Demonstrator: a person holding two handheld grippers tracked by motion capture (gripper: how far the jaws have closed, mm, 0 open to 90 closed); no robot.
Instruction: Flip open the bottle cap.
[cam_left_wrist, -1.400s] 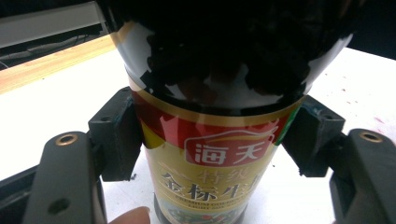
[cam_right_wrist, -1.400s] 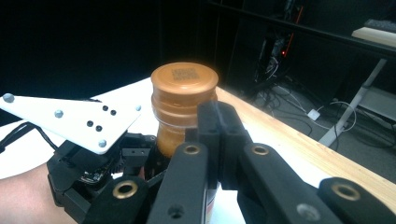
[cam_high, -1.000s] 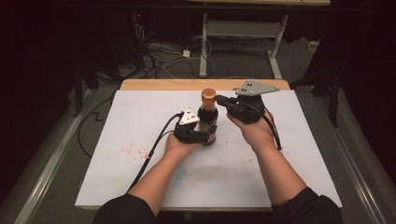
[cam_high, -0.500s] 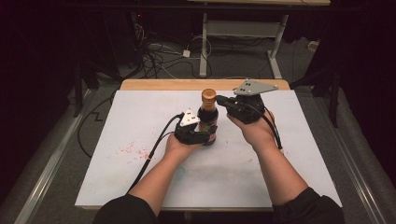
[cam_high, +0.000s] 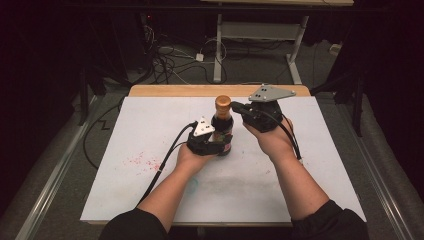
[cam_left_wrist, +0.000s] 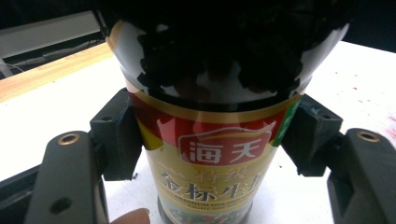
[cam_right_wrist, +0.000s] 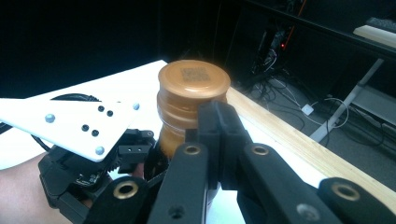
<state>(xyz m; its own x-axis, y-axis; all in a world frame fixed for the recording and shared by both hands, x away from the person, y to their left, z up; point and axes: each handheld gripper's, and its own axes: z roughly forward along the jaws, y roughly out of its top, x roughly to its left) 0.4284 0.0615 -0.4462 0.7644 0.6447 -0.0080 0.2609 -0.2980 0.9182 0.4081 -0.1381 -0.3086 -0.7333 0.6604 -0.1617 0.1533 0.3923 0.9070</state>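
A wide counter covered by a white sheet, with a strip of pale wood along its far edge, carries faint red speckles toward its left side. Near the middle of the white surface a dark glass bottle with a red and gold label stands upright, topped by a ribbed amber-brown plastic cap.

The left hand-held gripper, black with a small grey three-cornered plate on top, is clenched on the lower body of the bottle; in the left gripper view its two black pads press against both sides of the label, which bears Chinese characters.

The right hand-held gripper, black with a larger grey three-cornered plate, reaches in from the right at the height of the bottle's neck. In the right gripper view its jaws lie close together against the neck just below the cap; whether they truly pinch it cannot be told.
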